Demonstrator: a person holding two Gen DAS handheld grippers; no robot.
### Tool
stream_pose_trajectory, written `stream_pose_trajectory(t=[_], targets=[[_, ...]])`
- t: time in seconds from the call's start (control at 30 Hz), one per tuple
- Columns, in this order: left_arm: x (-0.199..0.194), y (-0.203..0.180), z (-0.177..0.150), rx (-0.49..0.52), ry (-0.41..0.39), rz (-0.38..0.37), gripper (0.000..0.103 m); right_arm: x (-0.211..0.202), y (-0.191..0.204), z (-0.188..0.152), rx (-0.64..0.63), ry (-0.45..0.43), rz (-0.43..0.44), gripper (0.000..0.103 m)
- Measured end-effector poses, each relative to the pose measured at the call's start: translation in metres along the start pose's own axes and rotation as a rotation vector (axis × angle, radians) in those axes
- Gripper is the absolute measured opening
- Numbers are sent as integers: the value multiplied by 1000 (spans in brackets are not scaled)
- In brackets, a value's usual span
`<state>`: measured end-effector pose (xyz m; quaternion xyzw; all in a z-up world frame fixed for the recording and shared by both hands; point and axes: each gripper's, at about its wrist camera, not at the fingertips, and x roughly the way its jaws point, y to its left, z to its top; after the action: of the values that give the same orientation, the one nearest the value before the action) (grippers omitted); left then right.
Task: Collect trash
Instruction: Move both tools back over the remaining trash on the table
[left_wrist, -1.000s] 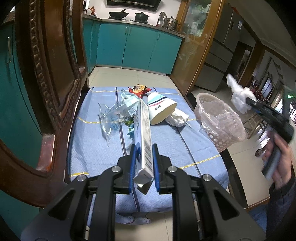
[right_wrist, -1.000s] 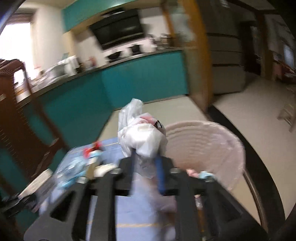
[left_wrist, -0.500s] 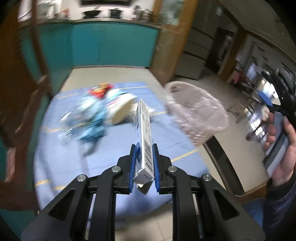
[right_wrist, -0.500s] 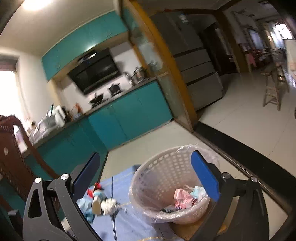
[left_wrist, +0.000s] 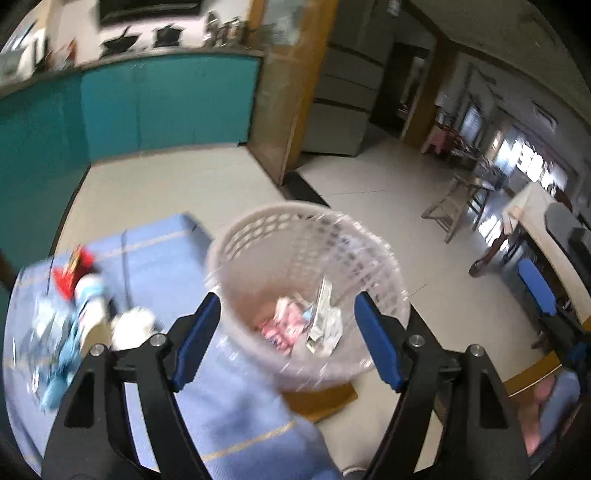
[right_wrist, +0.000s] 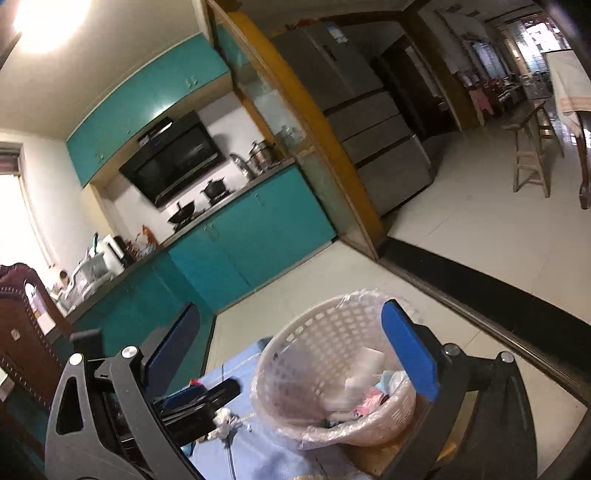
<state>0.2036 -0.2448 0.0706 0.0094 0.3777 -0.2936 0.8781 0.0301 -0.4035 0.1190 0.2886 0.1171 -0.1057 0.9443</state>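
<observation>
Left claw (left_wrist: 286, 332) over the basket (left_wrist: 258, 232), jaws just been opening, nothing between them. Right claw (right_wrist: 295, 354) spread wide, empty, also by the basket rim. Trash in basket: pink wrappers (left_wrist: 275, 326), crumpled white bag (left_wrist: 325, 325), white box (right_wrist: 364, 373). More trash left on the blue desk (left_wrist: 159, 258): red wrapper (left_wrist: 72, 273), white wad (left_wrist: 133, 323), blurred plastic pile (left_wrist: 48, 336).

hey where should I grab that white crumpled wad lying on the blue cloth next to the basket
Take the white wad across its bulging middle, left claw coming from above. It looks soft and lumpy, so it should squash between the fingers. The picture is blurred, and a paper cup lies close on its left.
</observation>
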Motion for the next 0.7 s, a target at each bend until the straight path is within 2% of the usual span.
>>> stream_pose_trajectory(t=[0.1, 0.17, 0.33, 0.47, 0.6, 0.7], targets=[[-35, 38, -26, -32, -19, 79, 76, 6, 16, -9, -47, 50, 31, 97], [-66, 68, -47, -59, -48, 149, 83, 12, 35, -20, -94, 108, 59, 97], [-128, 129, -94, -148, -91, 267, 86, 21, 93, -65, -256, 269, 160, 97], [-151, 148, -121, -149, -84, 299, 87, 21, 134, -107, -414, 385, 209, 97], [-154, 156, -142, -149, -59, 277, 87, 17, 158, -142, -513, 428, 223, 97], [-145, 158, -150, -145, -21, 296, 87, 22, 164, -151, -533, 454, 224, 97]])
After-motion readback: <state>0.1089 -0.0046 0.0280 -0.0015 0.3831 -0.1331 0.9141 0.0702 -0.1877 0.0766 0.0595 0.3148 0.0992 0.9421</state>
